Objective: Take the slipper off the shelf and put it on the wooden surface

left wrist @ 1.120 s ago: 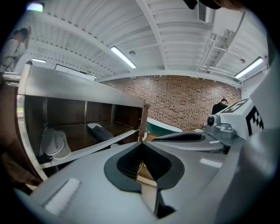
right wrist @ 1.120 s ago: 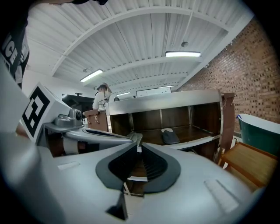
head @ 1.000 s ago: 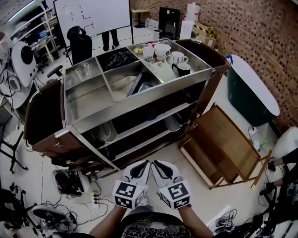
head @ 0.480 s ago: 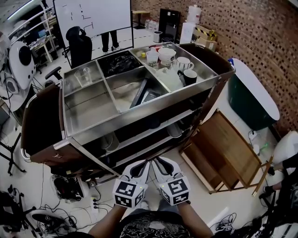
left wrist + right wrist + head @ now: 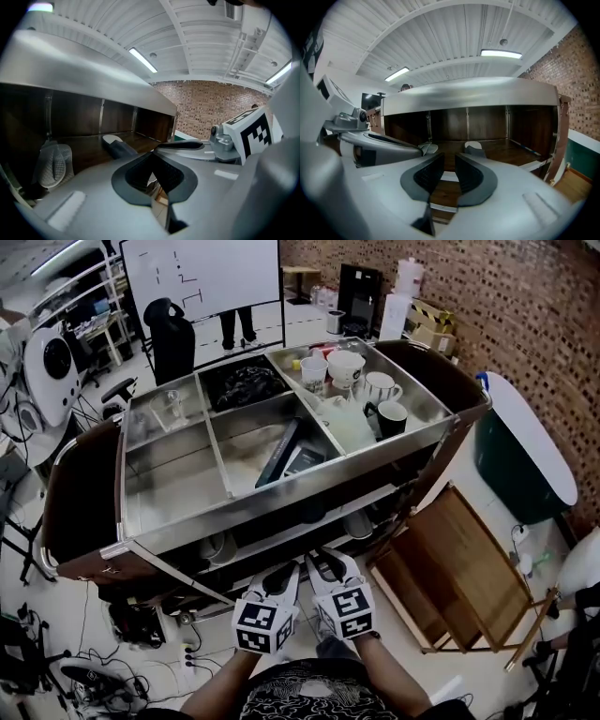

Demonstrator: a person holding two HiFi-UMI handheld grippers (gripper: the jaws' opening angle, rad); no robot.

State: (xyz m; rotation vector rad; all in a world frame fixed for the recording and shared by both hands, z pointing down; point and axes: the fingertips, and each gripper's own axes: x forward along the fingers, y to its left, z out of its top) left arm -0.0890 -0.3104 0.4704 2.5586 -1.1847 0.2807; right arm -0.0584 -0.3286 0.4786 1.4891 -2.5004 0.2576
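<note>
A dark grey slipper with a white insole point(image 5: 473, 148) lies on the brown wooden shelf point(image 5: 511, 154) under the steel-topped cart point(image 5: 309, 486). A pale mesh slipper point(image 5: 52, 165) sits well to its left. The left gripper point(image 5: 152, 155) has its tips together and empty. The right gripper point(image 5: 446, 160) stands narrowly apart, its jaws just opening with nothing between them.

Head view looks steeply down on the cart point(image 5: 281, 491); both gripper views (riding low, close) face into its shelf point(image 5: 497, 152).

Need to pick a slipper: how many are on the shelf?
2. A dark slipper lies midway along the shelf; what looks like a grey mesh slipper lies to its left. The shelf's ends are partly hidden, so there may be more.
</note>
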